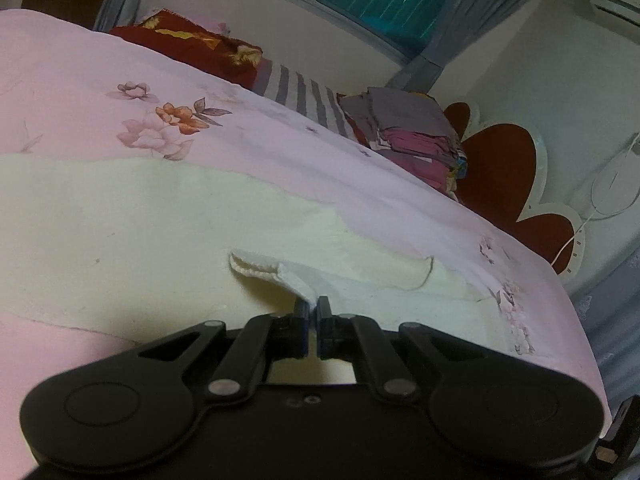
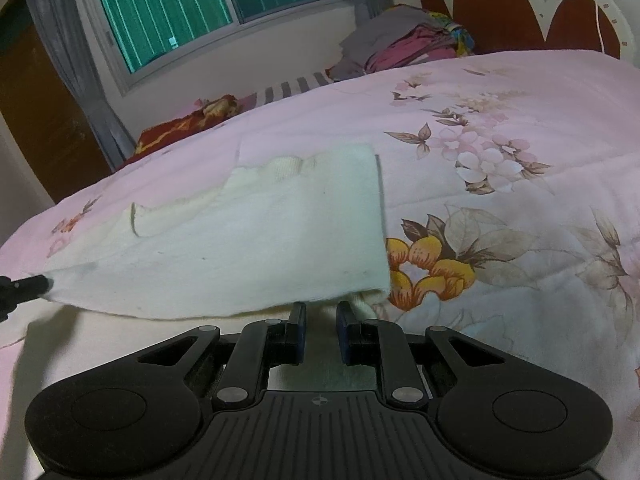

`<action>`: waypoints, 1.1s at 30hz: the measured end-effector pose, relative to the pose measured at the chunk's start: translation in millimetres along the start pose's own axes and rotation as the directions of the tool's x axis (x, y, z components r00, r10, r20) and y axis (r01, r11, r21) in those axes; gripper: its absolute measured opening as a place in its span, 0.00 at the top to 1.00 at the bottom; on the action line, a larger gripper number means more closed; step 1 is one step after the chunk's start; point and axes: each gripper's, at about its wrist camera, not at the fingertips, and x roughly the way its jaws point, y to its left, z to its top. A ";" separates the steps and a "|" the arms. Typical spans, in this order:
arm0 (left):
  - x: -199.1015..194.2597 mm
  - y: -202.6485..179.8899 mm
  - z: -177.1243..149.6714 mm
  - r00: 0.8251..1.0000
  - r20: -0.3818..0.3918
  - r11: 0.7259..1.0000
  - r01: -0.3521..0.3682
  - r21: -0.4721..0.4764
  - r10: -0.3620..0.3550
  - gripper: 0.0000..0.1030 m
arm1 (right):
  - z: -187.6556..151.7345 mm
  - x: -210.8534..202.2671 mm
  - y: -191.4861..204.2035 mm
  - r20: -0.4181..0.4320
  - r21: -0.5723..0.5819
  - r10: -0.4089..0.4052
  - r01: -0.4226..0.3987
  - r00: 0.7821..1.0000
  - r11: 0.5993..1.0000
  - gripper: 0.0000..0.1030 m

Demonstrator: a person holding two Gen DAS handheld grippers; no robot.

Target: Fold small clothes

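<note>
Cream garment (image 2: 248, 240) spread on the pink floral bedspread (image 2: 500, 120). Left gripper (image 1: 313, 309): fingers (image 1: 325, 312) pressed together on a corner of the garment, which rises just ahead of their tips. Right gripper (image 2: 321, 312): fingers (image 2: 345, 314) narrowly parted, with the garment's near hem and a ribbed fold between them; contact of the pads cannot be told. Stacked clothes (image 2: 404, 44) lie well beyond the fingers, near the headboard (image 2: 500, 4).

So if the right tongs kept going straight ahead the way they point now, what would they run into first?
Most likely the cream garment itself: the right tongs sit at its near edge, angled down toward it. Beyond lies the pink floral bedspread. Depth is hard to judge in this fisheye view.
</note>
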 end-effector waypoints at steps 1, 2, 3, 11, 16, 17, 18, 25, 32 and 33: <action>-2.2 -0.2 -0.2 1.000 0.011 1.000 -0.003 0.004 0.003 0.97 | 0.5 0.2 0.1 -0.001 -0.003 -0.002 0.002 1.000 1.000 0.83; -5.2 1.0 -1.1 1.000 0.024 1.000 -0.006 0.006 0.006 0.97 | 0.4 0.0 0.5 -0.002 -0.005 -0.003 0.003 1.000 1.000 0.83; -8.7 2.3 -2.9 0.999 0.039 1.000 -0.010 0.006 0.010 0.97 | 0.6 0.0 0.5 -0.003 -0.006 -0.004 0.004 1.000 1.000 0.83; -5.8 14.5 -8.7 0.998 0.021 0.997 -0.063 0.038 0.063 0.97 | 0.3 0.1 1.1 -0.003 -0.015 -0.010 0.010 1.000 1.000 0.83; 8.3 24.4 -17.0 0.998 -0.020 0.997 -0.062 0.052 0.063 0.93 | 0.6 0.2 1.9 -0.005 -0.023 -0.015 0.015 1.000 1.000 0.83; 10.6 27.5 -17.9 0.998 -0.029 0.998 -0.055 0.043 0.056 0.83 | 0.6 0.3 2.3 -0.006 -0.025 -0.016 0.016 1.000 1.000 0.83; 11.1 31.1 -18.0 0.999 -0.023 0.999 -0.033 0.022 0.034 0.78 | 0.7 0.4 2.6 -0.007 -0.027 -0.017 0.017 1.000 0.999 0.83; 24.3 44.7 -1.4 1.000 -0.012 0.996 -0.014 -0.084 0.013 0.88 | 0.8 1.3 5.6 -0.009 -0.045 -0.032 0.031 0.999 0.998 0.83; 21.0 30.5 -11.4 0.991 0.034 0.982 -0.136 0.130 0.133 0.92 | 0.5 2.4 7.3 -0.010 -0.058 -0.039 0.038 0.999 0.998 0.83; 18.4 34.7 -11.7 0.992 0.048 0.987 -0.121 0.109 0.116 0.89 | 0.3 2.7 7.6 -0.009 -0.059 -0.040 0.039 0.999 0.997 0.83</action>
